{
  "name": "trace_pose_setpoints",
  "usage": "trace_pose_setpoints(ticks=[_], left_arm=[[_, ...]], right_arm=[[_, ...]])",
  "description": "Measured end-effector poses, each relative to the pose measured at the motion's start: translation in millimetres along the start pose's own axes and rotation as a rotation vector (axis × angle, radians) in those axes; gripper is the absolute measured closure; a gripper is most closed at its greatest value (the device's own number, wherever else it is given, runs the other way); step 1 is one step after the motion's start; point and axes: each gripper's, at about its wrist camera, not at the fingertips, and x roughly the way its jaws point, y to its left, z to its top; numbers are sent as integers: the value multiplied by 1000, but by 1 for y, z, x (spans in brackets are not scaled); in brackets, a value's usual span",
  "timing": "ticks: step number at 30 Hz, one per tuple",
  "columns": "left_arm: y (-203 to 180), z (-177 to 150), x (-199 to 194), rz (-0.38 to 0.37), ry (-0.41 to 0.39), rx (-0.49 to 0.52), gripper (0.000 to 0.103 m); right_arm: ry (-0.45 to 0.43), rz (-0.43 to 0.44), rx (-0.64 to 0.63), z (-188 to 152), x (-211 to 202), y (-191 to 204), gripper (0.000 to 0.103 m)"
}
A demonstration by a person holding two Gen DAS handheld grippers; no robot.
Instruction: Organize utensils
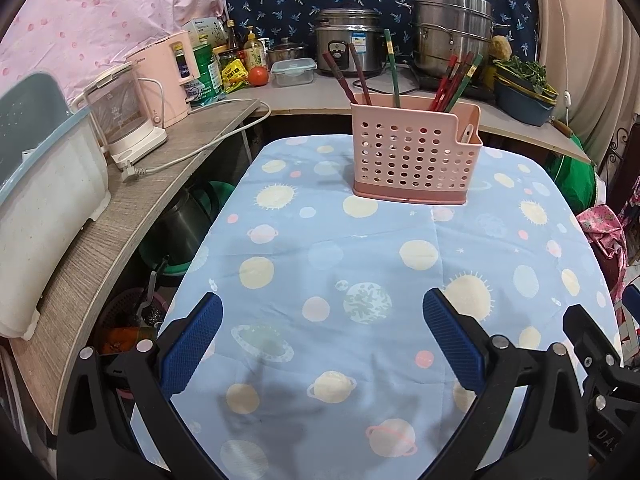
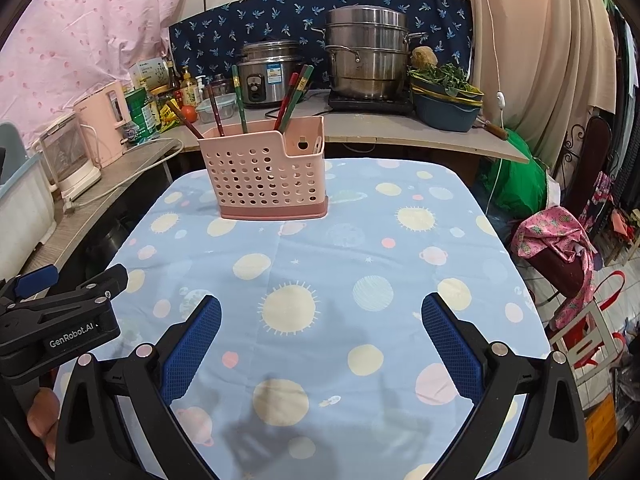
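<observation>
Since every chopstick [image 1: 361,76] stands in the pink holder [image 1: 416,152] at the table's [image 2: 360,248] far end, sorting looks done; left gripper [image 1: 322,344] and right gripper [image 2: 321,340] gape wide, empty.

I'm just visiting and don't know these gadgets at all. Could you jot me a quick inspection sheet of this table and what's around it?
Surface: table under a blue planet-print cloth, nothing loose seen on it.
Job's things: pink perforated holder upright at the far end; red and green chopsticks stand in it.
Clutter: nothing seen on the cloth.
Grippers: left gripper and right gripper both open and empty, above the near end.
Cables: white cord with plug lies on the side shelf.
Surroundings: rice cooker, steel steamer pot, pink kettle, bowl of greens on the counters.
</observation>
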Motion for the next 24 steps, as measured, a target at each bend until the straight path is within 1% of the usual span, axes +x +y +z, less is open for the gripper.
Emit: trace_pose_setpoints(ticks=[14,19,24], left_arm=[[-3,1,1,-1,-3,15,7],[-3,2,-2,19,-19,15,7],[-4,4,0,-3,-16,17,7]], right_arm=[[2,-1,0,1,1,0,6],[2,0,1,1,1,-1,6],[3,-1,1,1,2,-1,6]])
